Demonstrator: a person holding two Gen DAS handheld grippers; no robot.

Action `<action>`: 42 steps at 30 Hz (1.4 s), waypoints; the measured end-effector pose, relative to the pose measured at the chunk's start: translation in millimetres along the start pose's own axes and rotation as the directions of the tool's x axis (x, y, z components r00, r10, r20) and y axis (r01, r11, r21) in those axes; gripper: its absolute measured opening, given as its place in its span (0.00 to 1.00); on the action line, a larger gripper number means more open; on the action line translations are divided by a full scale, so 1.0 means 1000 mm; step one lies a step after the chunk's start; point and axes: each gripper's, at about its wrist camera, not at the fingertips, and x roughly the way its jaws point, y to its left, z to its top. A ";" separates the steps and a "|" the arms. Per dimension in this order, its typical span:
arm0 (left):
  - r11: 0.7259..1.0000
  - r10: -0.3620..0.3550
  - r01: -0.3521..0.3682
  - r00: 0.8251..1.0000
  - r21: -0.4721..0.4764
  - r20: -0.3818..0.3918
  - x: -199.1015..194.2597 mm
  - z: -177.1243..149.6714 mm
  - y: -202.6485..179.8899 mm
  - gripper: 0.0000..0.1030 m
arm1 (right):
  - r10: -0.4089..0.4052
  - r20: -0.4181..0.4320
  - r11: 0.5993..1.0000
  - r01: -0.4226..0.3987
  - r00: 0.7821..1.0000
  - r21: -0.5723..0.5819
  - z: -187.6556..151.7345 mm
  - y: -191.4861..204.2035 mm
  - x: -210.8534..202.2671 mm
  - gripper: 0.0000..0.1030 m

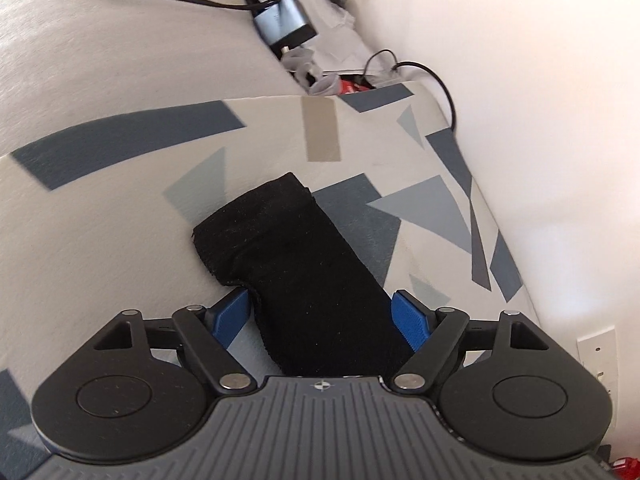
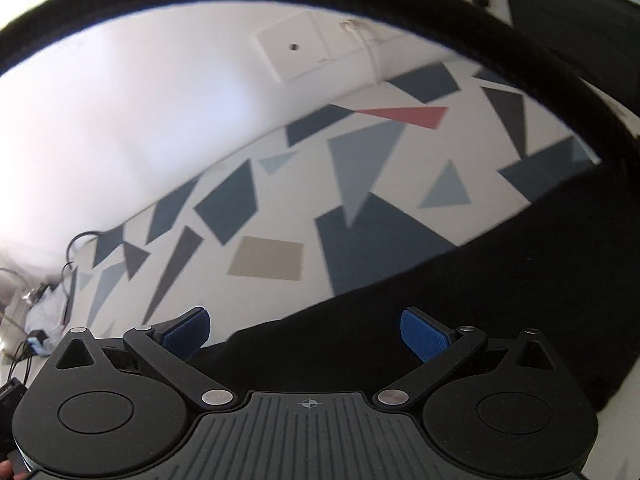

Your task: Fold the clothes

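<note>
Right claw (image 2: pixel 307 330) agape over black garment (image 2: pixel 460 280) on patterned mat (image 2: pixel 264 200)

I see a black garment (image 1: pixel 296 264) of soft knit fabric — one narrow part, a sleeve or leg, lies flat on the patterned surface, its cut end pointing away. In the right wrist view, the black cloth (image 2: pixel 480 320) spreads wide and a band arches overhead — blurred.

Bright daylight washes out the white wall (image 1: pixel 520 80); fisheye edges bend, right view blurred
</note>
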 end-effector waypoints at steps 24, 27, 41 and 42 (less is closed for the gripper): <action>0.995 -0.002 0.008 0.998 -0.098 0.063 -0.007 0.009 0.037 0.17 | -0.061 -0.034 0.998 0.059 0.998 -0.035 -0.010 -0.005 0.011 0.99; 0.999 0.005 -0.002 0.997 -0.041 0.076 -0.005 0.006 0.030 0.29 | -0.061 -0.047 0.997 0.059 0.997 -0.043 -0.011 0.000 0.013 0.99; 0.997 -0.016 0.007 0.994 0.076 0.111 0.014 0.002 0.003 0.09 | -0.151 -0.031 0.987 0.148 0.988 -0.069 -0.008 0.001 0.004 0.99; 0.997 -0.007 -0.004 0.992 0.083 0.130 0.009 0.002 0.003 0.09 | -0.154 -0.035 0.986 0.151 0.987 -0.066 -0.009 0.000 0.004 0.99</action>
